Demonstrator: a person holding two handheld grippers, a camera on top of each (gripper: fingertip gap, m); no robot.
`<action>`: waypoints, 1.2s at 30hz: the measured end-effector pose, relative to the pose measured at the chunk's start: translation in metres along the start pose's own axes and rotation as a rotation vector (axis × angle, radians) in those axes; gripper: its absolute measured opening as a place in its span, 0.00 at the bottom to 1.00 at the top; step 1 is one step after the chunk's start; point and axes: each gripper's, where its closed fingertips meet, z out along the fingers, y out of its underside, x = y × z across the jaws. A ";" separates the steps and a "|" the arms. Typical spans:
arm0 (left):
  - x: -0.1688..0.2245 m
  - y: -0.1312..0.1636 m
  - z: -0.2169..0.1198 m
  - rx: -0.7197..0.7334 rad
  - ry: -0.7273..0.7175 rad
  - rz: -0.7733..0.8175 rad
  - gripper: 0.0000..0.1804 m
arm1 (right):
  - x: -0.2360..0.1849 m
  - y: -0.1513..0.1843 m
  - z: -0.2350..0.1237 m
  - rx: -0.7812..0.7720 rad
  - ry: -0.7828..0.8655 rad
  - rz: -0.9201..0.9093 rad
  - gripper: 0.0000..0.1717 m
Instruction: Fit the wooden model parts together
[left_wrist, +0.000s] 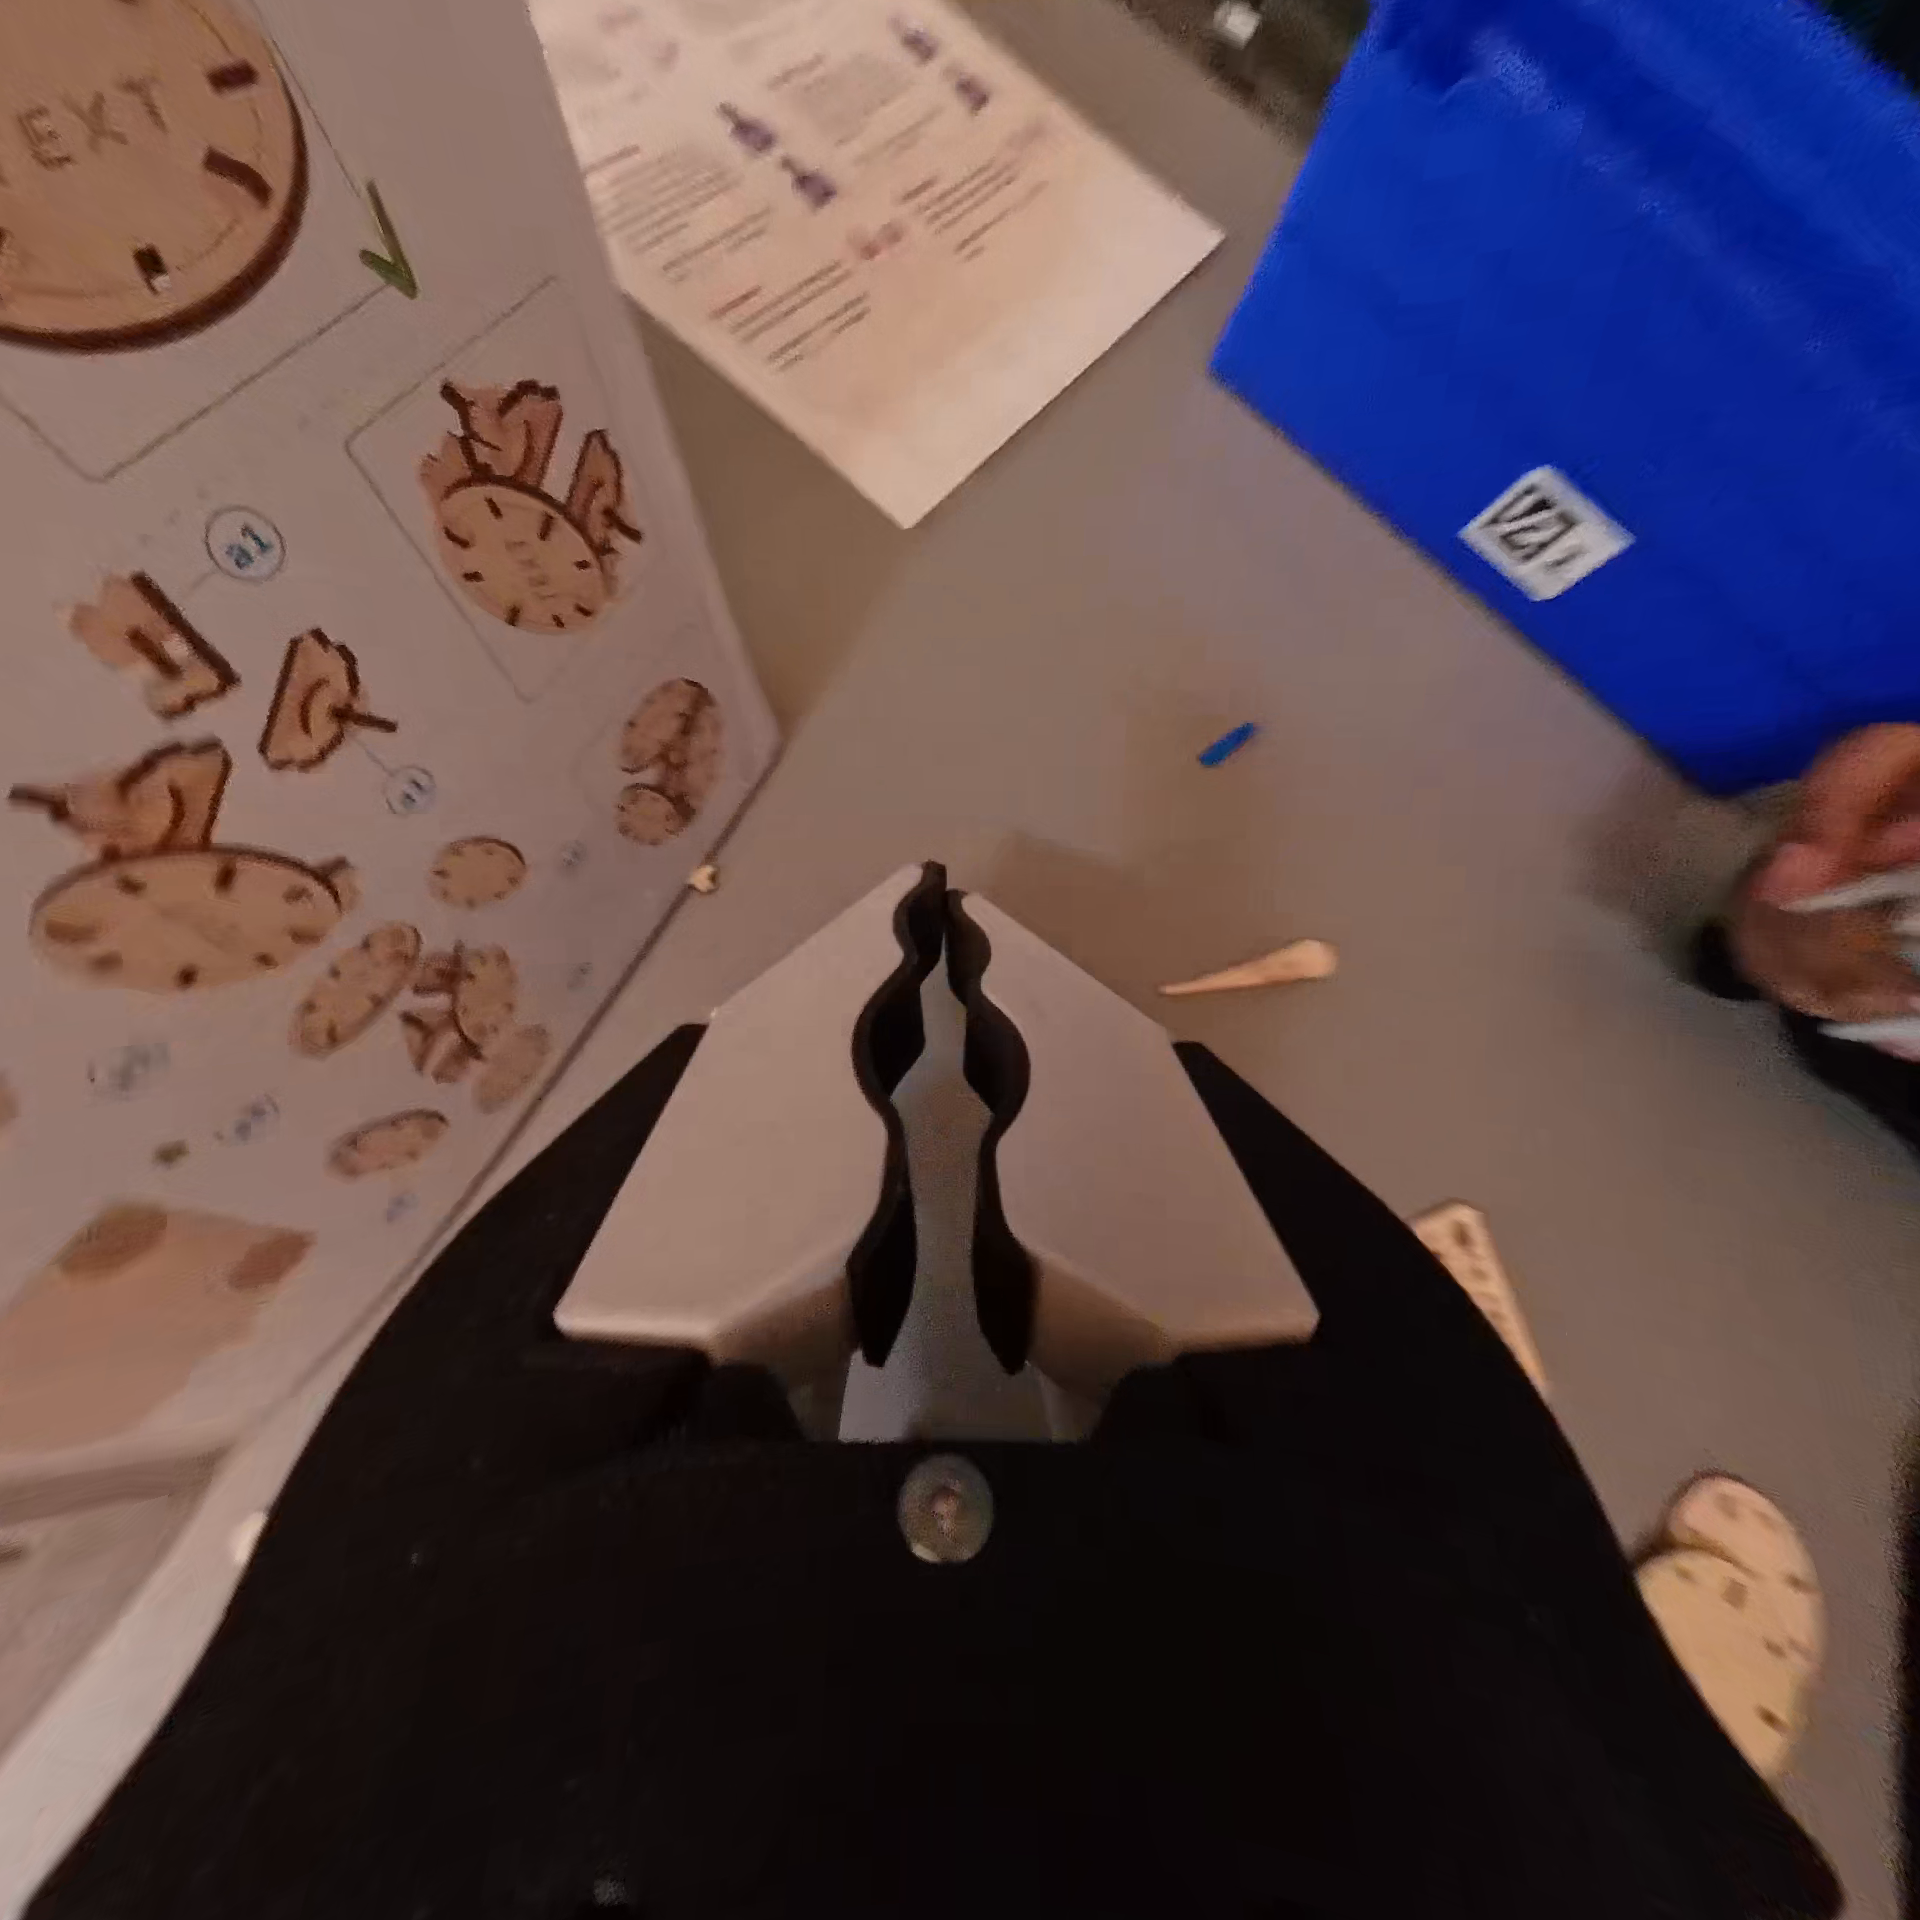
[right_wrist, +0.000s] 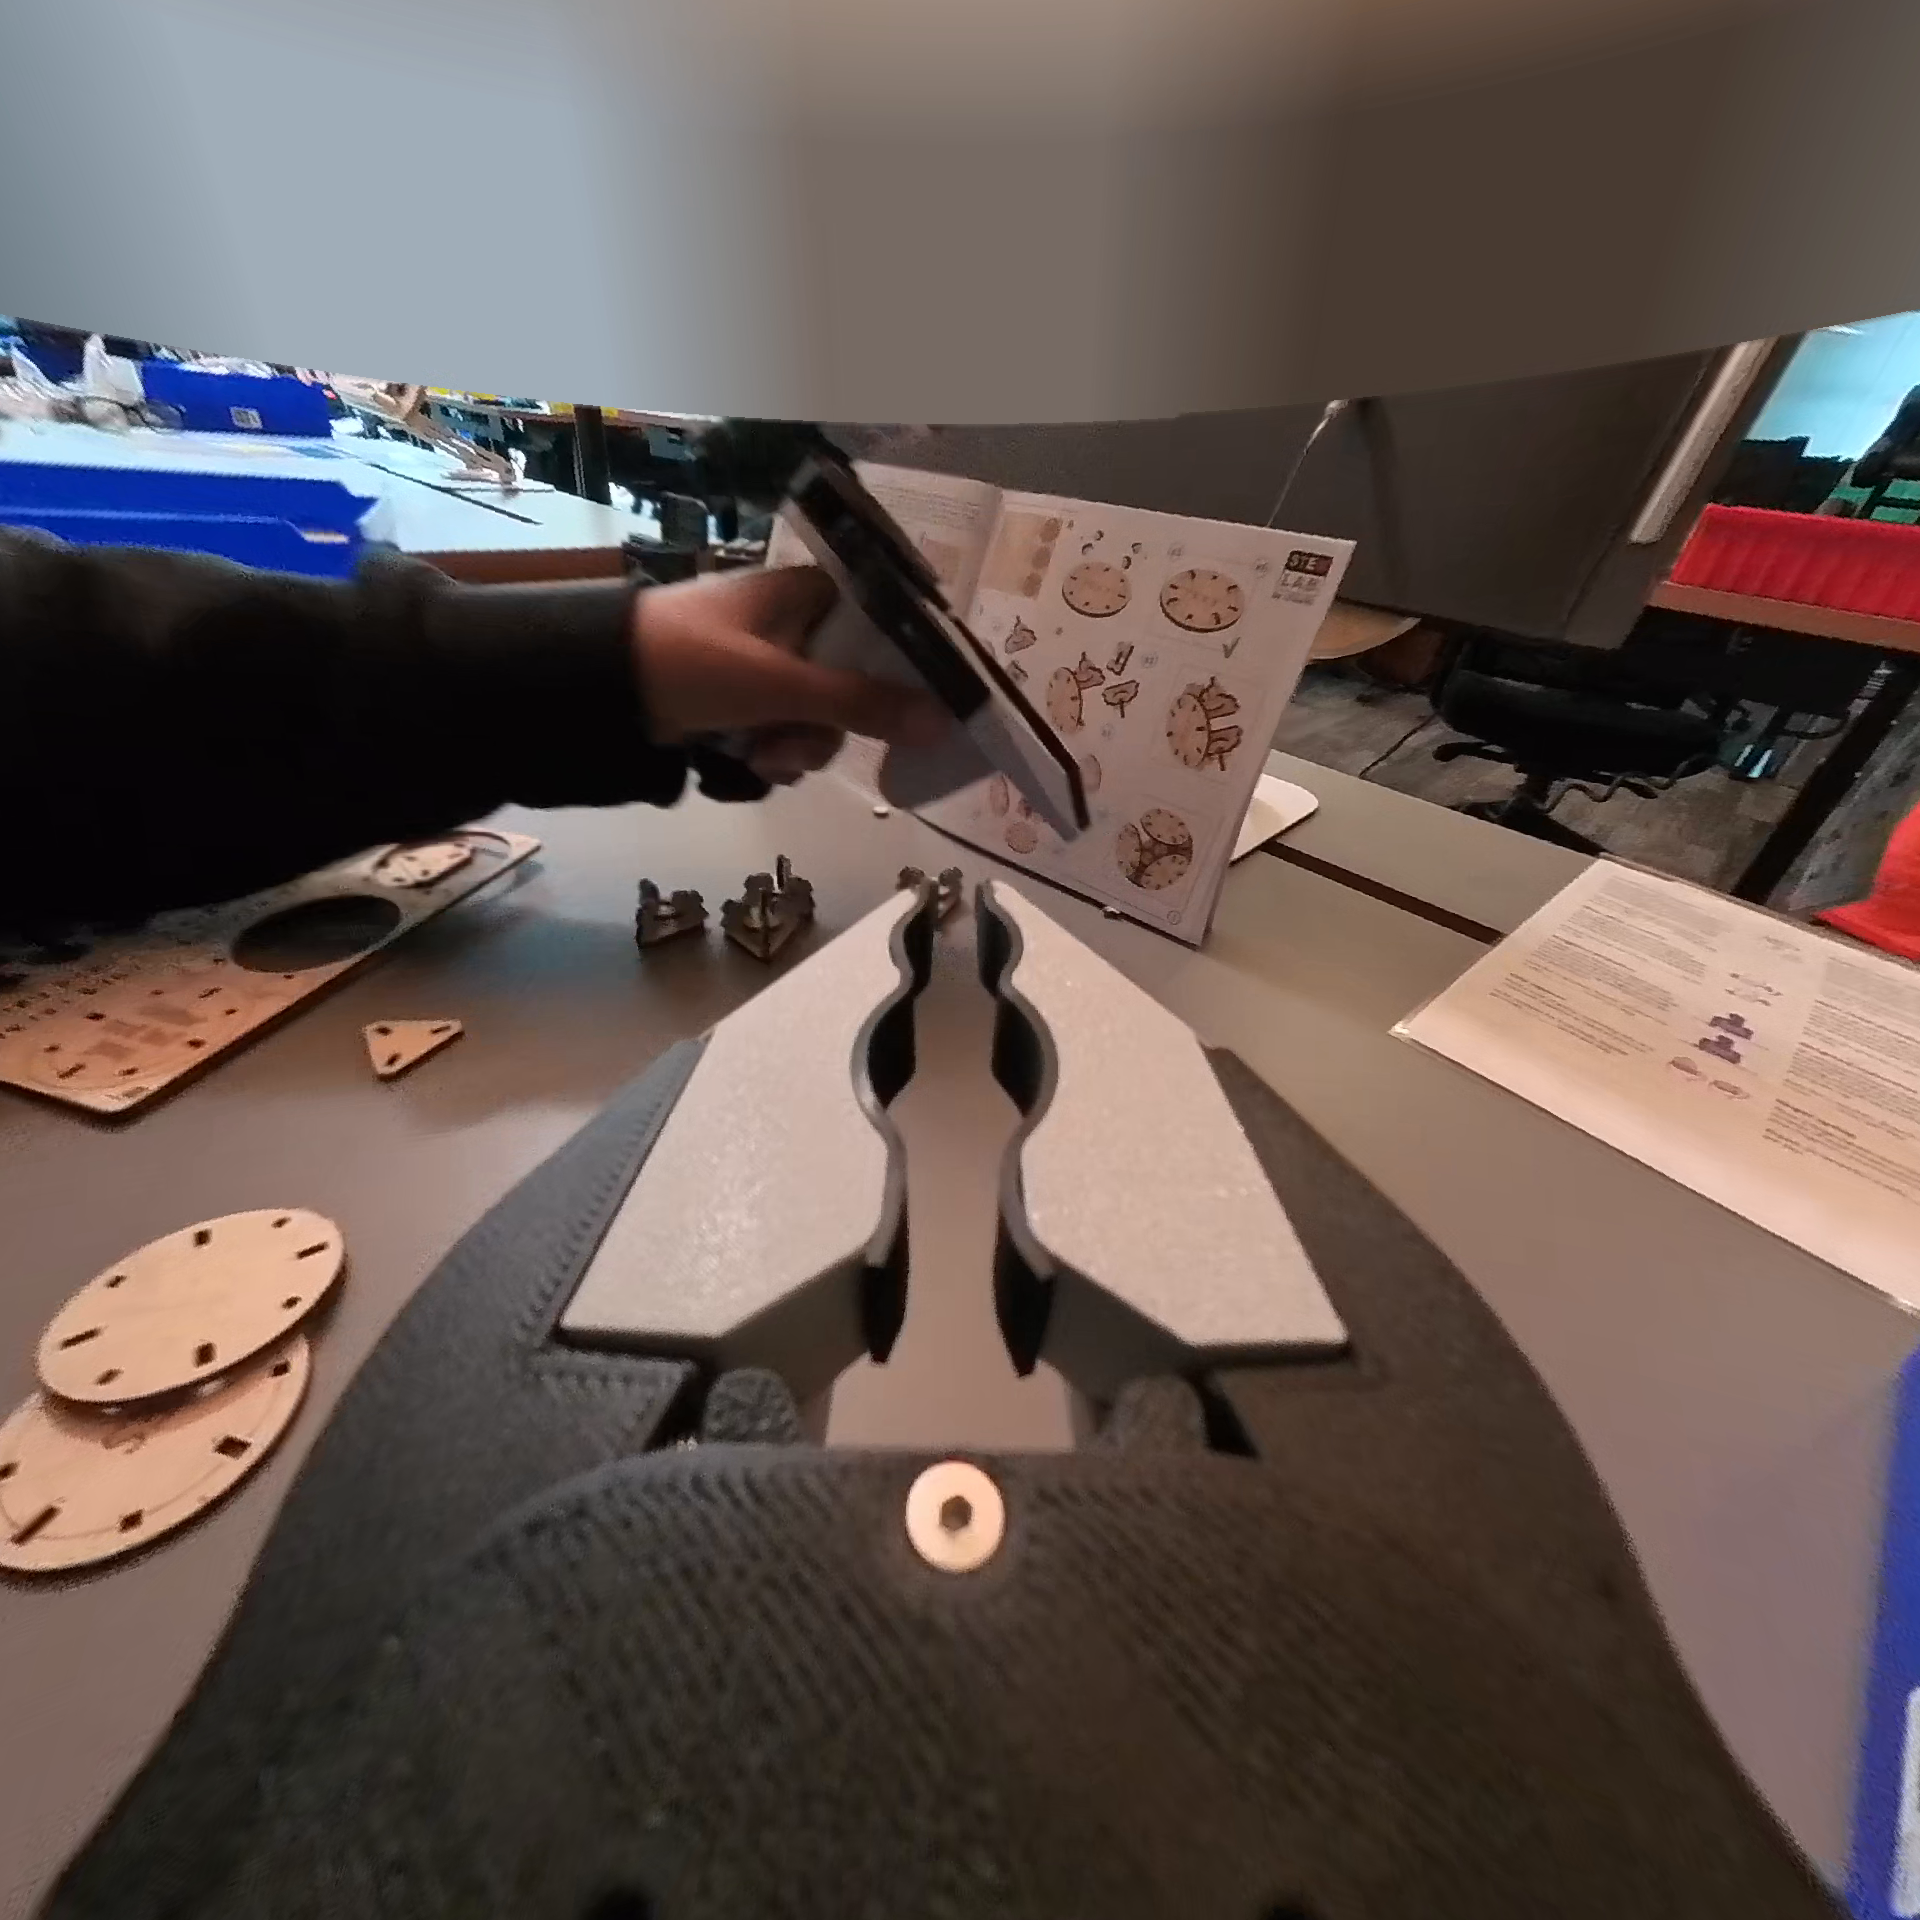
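My left gripper (left_wrist: 940, 899) is shut with nothing between its pads and hangs above the grey table (left_wrist: 1039, 644). A pale wooden wedge (left_wrist: 1252, 966) and a small blue bit (left_wrist: 1226, 745) lie on the table to its right. The right wrist view shows it (right_wrist: 1072, 823) in a hand, tips down in front of the propped picture sheet (right_wrist: 1195, 644). My right gripper (right_wrist: 951, 904) is low over the table, its jaws a narrow slot apart and empty. A small dark wooden assembly (right_wrist: 940, 891) stands just beyond its tips, partly behind the left fingertip; no pad presses on it.
Two more small assemblies (right_wrist: 670, 914) (right_wrist: 769, 909), a wooden triangle (right_wrist: 410, 1044), two slotted discs (right_wrist: 192, 1304) and a cut-out wooden sheet (right_wrist: 156, 997) lie to the left. A printed page (right_wrist: 1714, 1060) lies to the right. A blue bin (left_wrist: 1610, 312) stands far right of the left gripper. Left tips to right tips: about 15 cm. The small blue bit (left_wrist: 1226, 745) is about equally far from each gripper, around 15 cm.
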 end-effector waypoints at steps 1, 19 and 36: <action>0.007 0.001 -0.009 0.026 0.022 -0.008 0.00 | 0.000 0.002 0.001 -0.007 0.007 -0.016 0.03; -0.063 0.026 0.040 -0.244 -0.263 0.069 0.18 | -0.009 0.000 0.000 -0.016 0.060 -0.226 0.00; -0.043 0.005 0.022 -0.132 -0.168 0.045 0.01 | -0.008 0.004 0.001 -0.035 0.066 -0.239 0.00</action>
